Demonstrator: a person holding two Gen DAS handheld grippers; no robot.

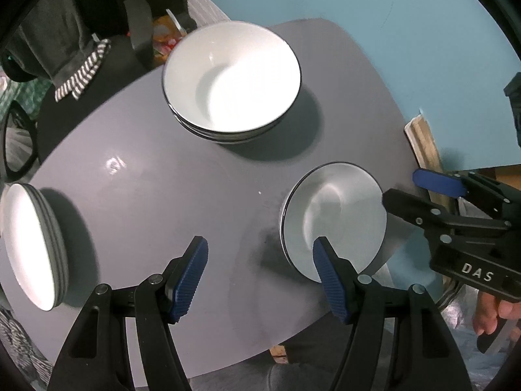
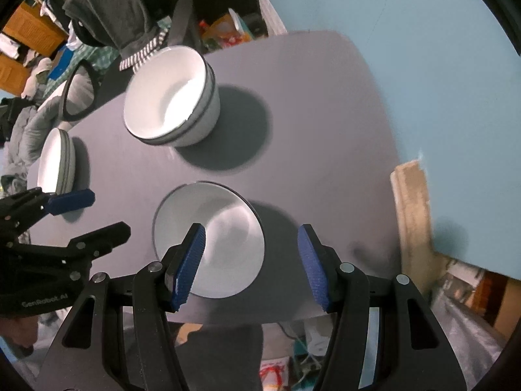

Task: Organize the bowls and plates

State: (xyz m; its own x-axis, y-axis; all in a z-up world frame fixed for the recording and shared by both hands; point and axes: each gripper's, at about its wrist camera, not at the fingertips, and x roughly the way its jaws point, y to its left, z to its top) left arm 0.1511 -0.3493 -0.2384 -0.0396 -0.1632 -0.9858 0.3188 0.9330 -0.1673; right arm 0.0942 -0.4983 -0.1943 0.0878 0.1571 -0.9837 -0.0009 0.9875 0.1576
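— Where are the dishes?
— I see a single bowl (image 2: 208, 241) near the grey table (image 2: 325, 130) edge, stacked bowls (image 2: 171, 97) behind, plates (image 1: 31, 247) far left.
— Tongs?
— My left gripper (image 1: 260, 273) and right gripper (image 2: 250, 265) hang spread, empty, above it.

2 overhead wrist views, shared table (image 1: 169, 202)

grey table (image 1: 156, 195) on light blue floor (image 1: 407, 32) — cluttered clothes (image 2: 107, 3) behind.

One stack of bowls (image 1: 231, 78), one stack of plates (image 1: 32, 247) and one single bowl (image 1: 335, 215) sit on one worktop (image 1: 162, 176); two grippers overhead.
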